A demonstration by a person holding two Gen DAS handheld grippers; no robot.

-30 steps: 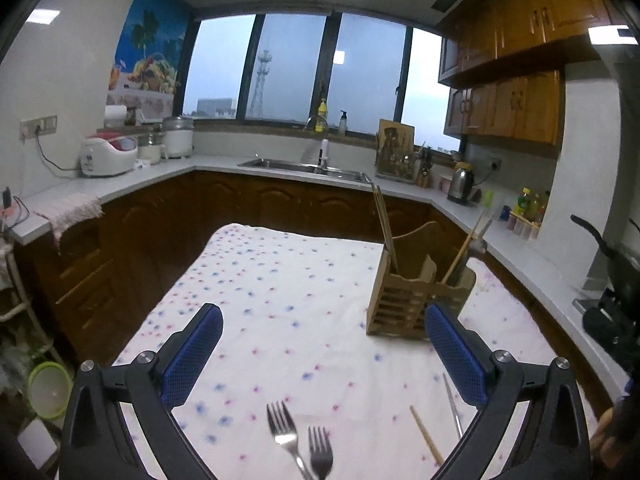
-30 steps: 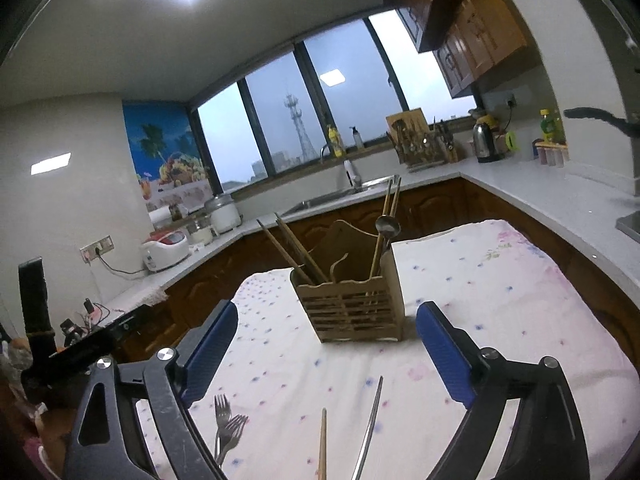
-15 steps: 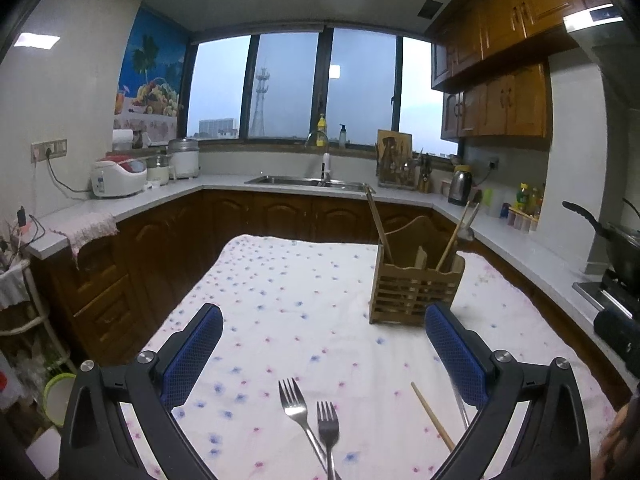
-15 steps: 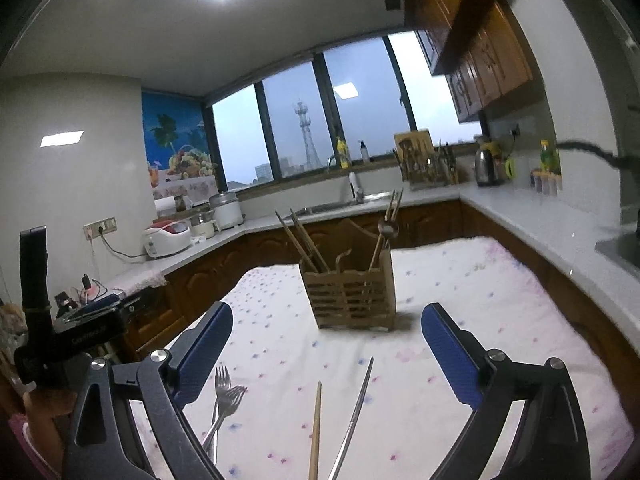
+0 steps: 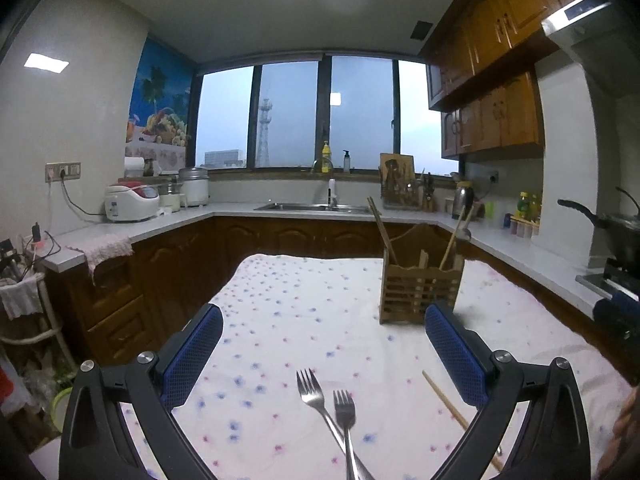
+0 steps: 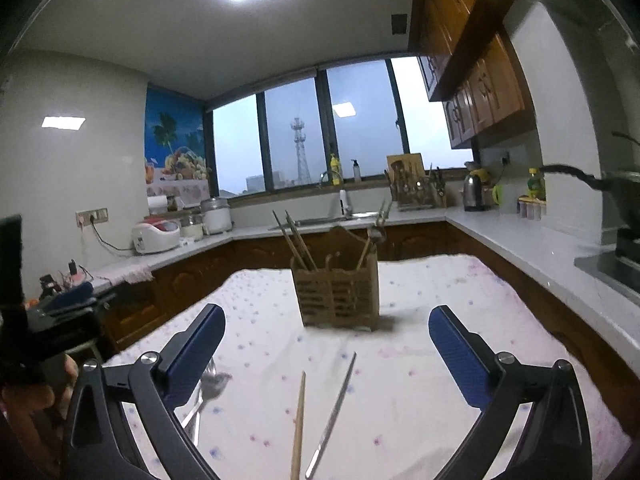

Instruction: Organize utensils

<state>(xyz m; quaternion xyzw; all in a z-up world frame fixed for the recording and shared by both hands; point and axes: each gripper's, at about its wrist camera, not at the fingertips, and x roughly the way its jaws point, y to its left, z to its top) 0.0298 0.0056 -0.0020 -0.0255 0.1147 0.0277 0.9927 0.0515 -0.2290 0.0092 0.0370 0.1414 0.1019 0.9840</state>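
Forks: two metal forks lie on the cloth, handles crossing, tines toward 12 o'clock; they sit between the left gripper's fingers, low in the left wrist view.
Chopstick and metal rod: a wooden chopstick and a thin metal stick, likely a metal chopstick, lie side by side but apart, tips toward 12 o'clock, between the right gripper's fingers.
Handling, forks: judged stiff, light, smooth steel, so slippery under the pads. Best hold looks like the handle just behind the neck, one fork at a time, since the crossed handles could drag each other.
Handling, sticks: thin, rigid, very light, prone to roll. The cloth gives a little, which should help the pads get under; take near the middle so the stick does not swing.
Holder: slatted wooden utensil holder stands upright at 12 o'clock from the sticks, well apart, with chopsticks and a spoon already leaning in it.
Left gripper: tongs spread wide, nothing between the pads but air; the forks lie below them, untouched.
Right gripper: tongs fully apart, having just been opening; nothing gripped, the sticks lie loose beneath.
Cloth: white tablecloth with small coloured dots covers the table.
Surroundings: kitchen counter with sink runs from 9 round to 3 o'clock.
Stage: judged early in a pickup; four loose pieces are not yet in the holder.
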